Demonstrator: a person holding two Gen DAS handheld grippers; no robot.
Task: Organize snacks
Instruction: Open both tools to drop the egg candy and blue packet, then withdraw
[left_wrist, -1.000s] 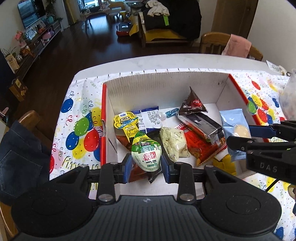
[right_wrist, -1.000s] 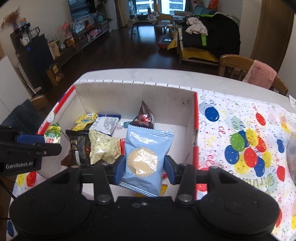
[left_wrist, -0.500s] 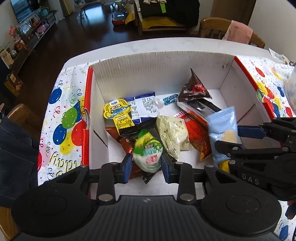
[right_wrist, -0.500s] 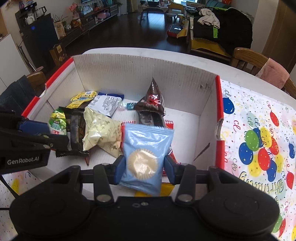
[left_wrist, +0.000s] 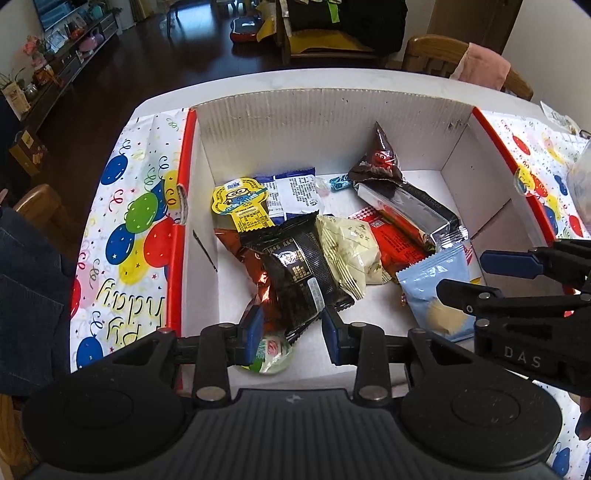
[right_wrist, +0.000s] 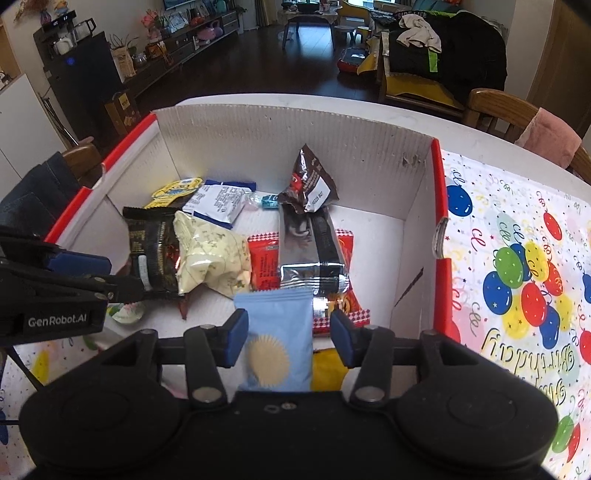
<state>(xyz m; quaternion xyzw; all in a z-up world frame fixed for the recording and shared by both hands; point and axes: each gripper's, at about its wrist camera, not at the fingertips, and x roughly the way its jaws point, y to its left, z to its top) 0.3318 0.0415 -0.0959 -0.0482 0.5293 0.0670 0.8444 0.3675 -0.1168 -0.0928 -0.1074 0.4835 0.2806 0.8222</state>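
**Q:** Which step was shown?

**A:** Release into the box. The right gripper jaws, just opening, were spread around the blue packet at lower centre. The left gripper jaws were parted and empty, with the jelly cup lying beneath.

**Q:** And next?

**A:** Probably lifting both clear without snagging wrappers

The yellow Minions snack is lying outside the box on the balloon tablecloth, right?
Not quite. The yellow Minions snack is lying inside the cardboard box, near its left wall, not out on the balloon tablecloth. The left wrist view shows it most clearly.
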